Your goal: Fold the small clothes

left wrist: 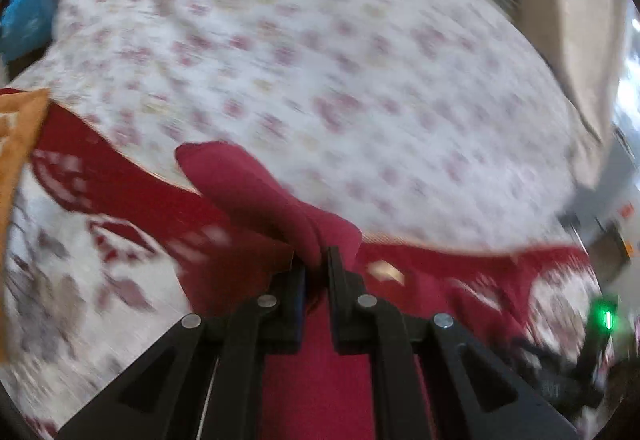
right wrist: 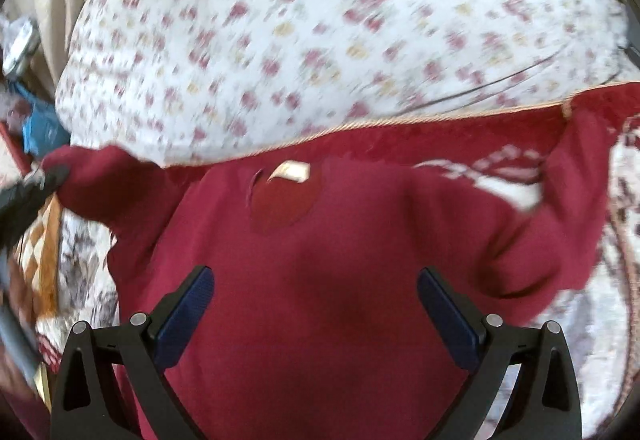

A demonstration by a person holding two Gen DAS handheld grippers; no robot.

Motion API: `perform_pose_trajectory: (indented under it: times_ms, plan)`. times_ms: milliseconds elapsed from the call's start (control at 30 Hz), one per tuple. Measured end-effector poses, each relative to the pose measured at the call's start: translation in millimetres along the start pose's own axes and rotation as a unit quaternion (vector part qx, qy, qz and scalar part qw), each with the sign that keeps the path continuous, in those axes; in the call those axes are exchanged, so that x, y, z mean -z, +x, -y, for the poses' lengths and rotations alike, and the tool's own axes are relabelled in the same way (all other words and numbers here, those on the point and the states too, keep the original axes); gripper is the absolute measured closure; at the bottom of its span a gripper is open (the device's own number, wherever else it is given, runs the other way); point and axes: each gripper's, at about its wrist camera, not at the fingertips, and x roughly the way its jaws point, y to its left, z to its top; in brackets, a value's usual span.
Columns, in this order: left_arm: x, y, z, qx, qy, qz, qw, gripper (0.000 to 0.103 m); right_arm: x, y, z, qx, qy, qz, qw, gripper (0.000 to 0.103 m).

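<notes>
Starting at the left, our left gripper (left wrist: pixel 317 260) has its jaws pinched nearly together on the cuff of the sweater's left sleeve (left wrist: pixel 256 191), and the sleeve hangs lifted clear of the bed cover (left wrist: pixel 120 280). The grip takes only a thin edge of knit, so we judge the cuff could slide out if we swing it across too fast, and the sleeve would then drop in a heap instead of a flat fold. Both views are smeared with motion, so we cannot tell how deep the cloth sits between the pads.

In the middle, the dark red sweater (right wrist: pixel 320 280) lies spread on the bed with its neck opening (right wrist: pixel 282 199) towards the floral pillow (right wrist: pixel 320 19). Pulling the sleeve sideways could drag the whole body along and wrinkle it, since nothing pins it down.

To the right, our right gripper (right wrist: pixel 316 304) hovers over the chest with its jaws wide apart and nothing in them. The right sleeve (right wrist: pixel 560 240) lies bunched and bent; left that way, it could leave the fold lopsided.
</notes>
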Motion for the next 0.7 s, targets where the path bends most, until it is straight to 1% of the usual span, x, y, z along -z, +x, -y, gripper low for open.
perform_pose_trajectory:
  times_ms: [67,100,167,233,267,333,400,433,467,500,533,567,600,667,700]
  plan:
    - [24,10,32,0.019,0.02,-0.022,0.9994,0.094,-1,-11,14,0.006,0.015,0.01,1.0,0.0]
    - [36,18,43,0.021,0.024,-0.03,0.999,0.093,0,-18,20,0.013,0.022,0.015,1.0,0.0]
    - [62,44,65,0.041,0.024,-0.062,0.997,0.081,4,-24,32,0.024,0.033,0.019,0.999,0.0]
    - [80,62,76,0.064,0.02,-0.083,0.9943,0.03,8,-27,46,0.035,0.043,0.014,0.998,0.0]
    - [89,68,80,0.071,0.019,-0.089,0.9933,0.025,12,-26,53,0.042,0.047,0.008,0.998,0.0]
    - [98,67,86,0.074,0.033,-0.104,0.9912,0.025,18,-25,64,0.049,0.052,0.0,0.997,0.0]
    - [100,57,90,0.062,0.058,-0.11,0.9903,0.025,21,-23,70,0.046,0.054,-0.007,0.997,0.0]
    - [98,45,89,0.055,0.073,-0.102,0.9906,0.024,24,-23,71,0.042,0.054,-0.008,0.998,0.0]
    - [97,33,85,0.039,0.084,-0.093,0.9913,0.022,24,-23,71,0.036,0.053,-0.008,0.998,0.0]
    - [96,21,78,0.017,0.096,-0.082,0.9919,0.018,24,-21,68,0.027,0.05,-0.009,0.998,0.0]
    - [95,10,70,-0.015,0.108,-0.068,0.9918,0.014,24,-19,65,0.019,0.046,-0.009,0.999,0.0]
    - [94,4,63,-0.043,0.116,-0.057,0.9907,0.012,24,-15,58,0.006,0.038,-0.012,0.999,0.0]
    - [93,-1,52,-0.089,0.128,-0.044,0.9868,0.012,26,-12,52,-0.003,0.03,-0.015,0.999,0.0]
    - [92,1,31,-0.159,0.135,-0.039,0.9772,0.012,29,1,35,-0.022,0.006,-0.029,0.999,0.0]
    - [93,6,17,-0.189,0.131,-0.039,0.9724,0.012,31,9,26,-0.026,-0.009,-0.036,0.999,0.0]
